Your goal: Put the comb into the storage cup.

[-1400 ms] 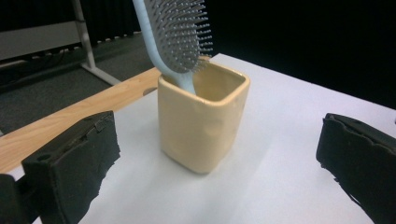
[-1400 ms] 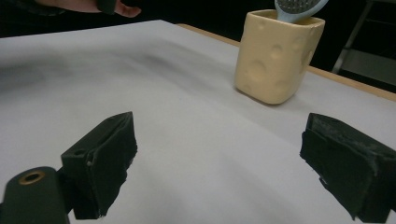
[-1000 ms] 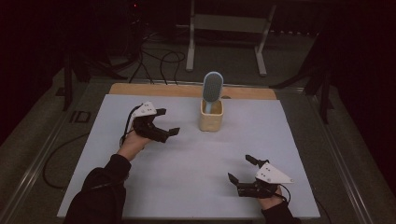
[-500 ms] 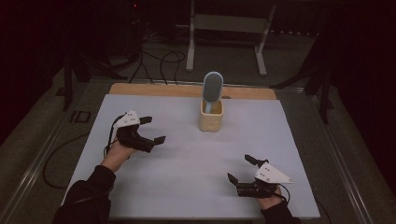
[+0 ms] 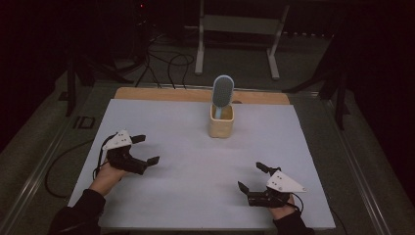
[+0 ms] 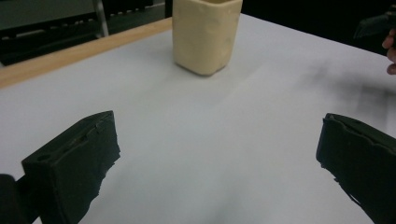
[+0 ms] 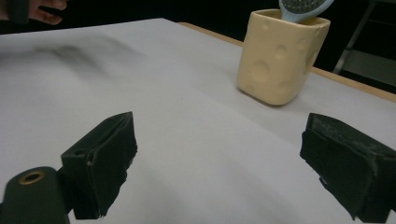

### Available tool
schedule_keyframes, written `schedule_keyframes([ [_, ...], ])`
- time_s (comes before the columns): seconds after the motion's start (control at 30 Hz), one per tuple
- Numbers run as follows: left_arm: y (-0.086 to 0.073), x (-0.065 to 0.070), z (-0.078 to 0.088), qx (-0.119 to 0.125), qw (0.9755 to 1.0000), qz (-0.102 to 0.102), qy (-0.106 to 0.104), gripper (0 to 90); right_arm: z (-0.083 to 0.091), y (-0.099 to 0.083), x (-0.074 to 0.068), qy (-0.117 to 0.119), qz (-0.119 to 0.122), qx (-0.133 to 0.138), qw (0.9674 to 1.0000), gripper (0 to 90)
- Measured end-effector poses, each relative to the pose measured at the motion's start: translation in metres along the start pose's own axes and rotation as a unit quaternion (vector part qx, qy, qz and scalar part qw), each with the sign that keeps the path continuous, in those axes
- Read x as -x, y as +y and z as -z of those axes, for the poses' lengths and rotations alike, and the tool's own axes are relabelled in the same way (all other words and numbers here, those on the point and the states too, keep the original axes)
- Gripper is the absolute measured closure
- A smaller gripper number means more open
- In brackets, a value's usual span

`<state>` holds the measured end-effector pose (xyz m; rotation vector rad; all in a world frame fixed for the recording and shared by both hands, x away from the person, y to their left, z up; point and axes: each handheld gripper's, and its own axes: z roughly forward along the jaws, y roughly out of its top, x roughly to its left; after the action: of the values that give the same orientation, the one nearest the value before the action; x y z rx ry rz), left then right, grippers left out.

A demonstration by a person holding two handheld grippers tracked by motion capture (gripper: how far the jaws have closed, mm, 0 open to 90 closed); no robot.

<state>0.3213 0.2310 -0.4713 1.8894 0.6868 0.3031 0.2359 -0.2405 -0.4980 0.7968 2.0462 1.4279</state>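
A cream cup [image 5: 221, 122] with cheese-like dimples stands upright toward the back middle of the white table sheet [image 5: 195, 161]. A light blue hairbrush [image 5: 222, 93] stands in it, head up. My left gripper [image 5: 147, 150] rests low at the front left, open and holding nothing. My right gripper [image 5: 250, 177] sits near the front right edge, also open and holding nothing. The left gripper view has the cup [image 6: 206, 35] ahead between the wide jaws. In the right gripper view the cup [image 7: 280, 58] is ahead to the right with the brush head [image 7: 303, 8] poking out.
A wooden strip [image 5: 195, 94] runs along the table's back edge. Behind it on the dark floor are cables [image 5: 166, 63] and a metal stand [image 5: 240, 29]. A metal rail [image 5: 44, 161] borders the left side.
My left gripper has drawn back from near the cup toward the front left of the sheet. The right gripper, cup and brush have stayed put.
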Motion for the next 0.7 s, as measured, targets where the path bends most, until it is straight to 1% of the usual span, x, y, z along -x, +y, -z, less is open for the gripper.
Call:
schedule_keyframes([
  [0.03, -0.003, 0.000, 0.002, -0.002, 1.0000, 0.004, 0.000, 0.0, 0.000, 0.000, 0.000, -0.001, 0.000, 0.000, 1.0000, 10.1],
  [0.07, -0.007, 0.001, 0.005, -0.003, 1.0000, 0.004, 0.005, 0.0, 0.000, 0.000, 0.000, 0.000, 0.000, -0.001, 1.0000, 10.1],
  [0.13, -0.013, 0.001, 0.011, -0.002, 0.9999, 0.009, 0.005, 0.0, -0.001, 0.000, 0.000, 0.001, 0.000, -0.001, 1.0000, 10.1],
  [0.23, -0.023, 0.004, 0.021, -0.001, 0.9999, 0.011, 0.012, 0.0, -0.001, 0.000, -0.001, 0.002, 0.001, -0.003, 1.0000, 10.1],
  [0.27, -0.023, 0.004, 0.021, -0.001, 0.9999, 0.011, 0.012, 0.0, -0.001, 0.000, 0.000, 0.002, 0.001, -0.002, 1.0000, 10.1],
  [0.3, -0.029, 0.006, 0.028, -0.003, 0.9997, 0.012, 0.019, 0.0, -0.001, 0.000, 0.000, 0.001, 0.001, 0.000, 1.0000, 10.1],
  [0.47, -0.046, 0.012, 0.041, -0.011, 0.9994, 0.024, 0.022, 0.0, -0.002, 0.000, -0.001, 0.001, 0.001, -0.002, 1.0000, 10.1],
  [0.53, -0.053, 0.017, 0.045, -0.016, 0.9993, 0.021, 0.026, 0.0, -0.002, 0.000, -0.001, 0.001, 0.002, -0.004, 1.0000, 10.1],
  [0.57, -0.053, 0.017, 0.045, -0.016, 0.9993, 0.021, 0.026, 0.0, -0.002, 0.000, -0.001, 0.001, 0.002, -0.004, 1.0000, 10.1],
  [0.7, -0.065, 0.024, 0.054, -0.013, 0.9989, 0.024, 0.039, 0.0, -0.001, 0.000, -0.001, -0.001, 0.000, -0.003, 1.0000, 10.1],
])
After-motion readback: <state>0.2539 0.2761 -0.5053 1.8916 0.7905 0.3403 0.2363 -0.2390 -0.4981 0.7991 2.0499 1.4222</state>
